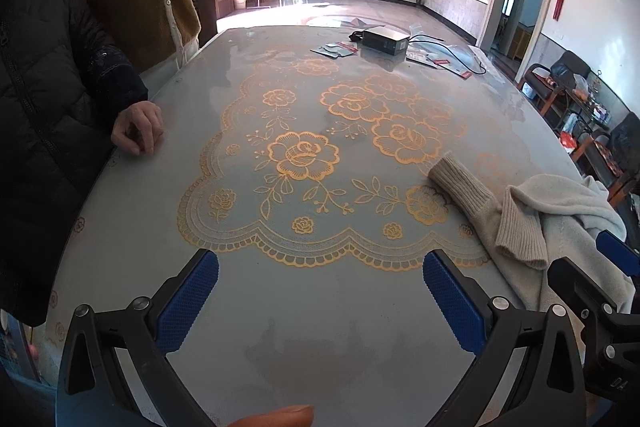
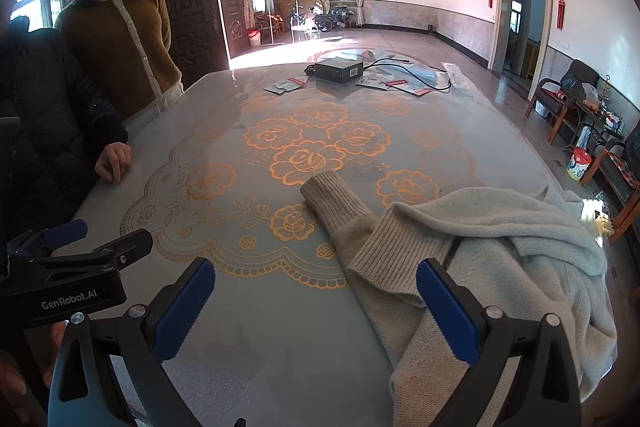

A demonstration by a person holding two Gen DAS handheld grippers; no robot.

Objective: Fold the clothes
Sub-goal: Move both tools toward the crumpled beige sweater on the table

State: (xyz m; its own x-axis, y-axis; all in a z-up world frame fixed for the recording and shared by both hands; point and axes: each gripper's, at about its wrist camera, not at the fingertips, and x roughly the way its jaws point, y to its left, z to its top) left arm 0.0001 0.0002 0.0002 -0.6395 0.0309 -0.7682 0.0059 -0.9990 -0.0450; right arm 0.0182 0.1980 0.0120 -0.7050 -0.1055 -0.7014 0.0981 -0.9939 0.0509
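Note:
A cream knit sweater (image 2: 520, 243) lies crumpled on the right side of the table, one ribbed sleeve (image 2: 336, 203) stretched toward the middle. It also shows in the left wrist view (image 1: 560, 215). My right gripper (image 2: 316, 291) is open and empty above the table, its right finger over the sweater's edge. My left gripper (image 1: 320, 279) is open and empty above bare tablecloth, left of the sweater. The left gripper also shows in the right wrist view (image 2: 84, 239), and the right gripper shows at the right edge of the left wrist view (image 1: 592, 267).
The table (image 1: 280, 307) has a grey cloth with an orange rose pattern. A black box (image 2: 339, 70), a cable and packets lie at the far end. Two people stand at the left edge; one rests a hand (image 1: 138, 127) on the table. Chairs (image 2: 560, 95) stand at the right.

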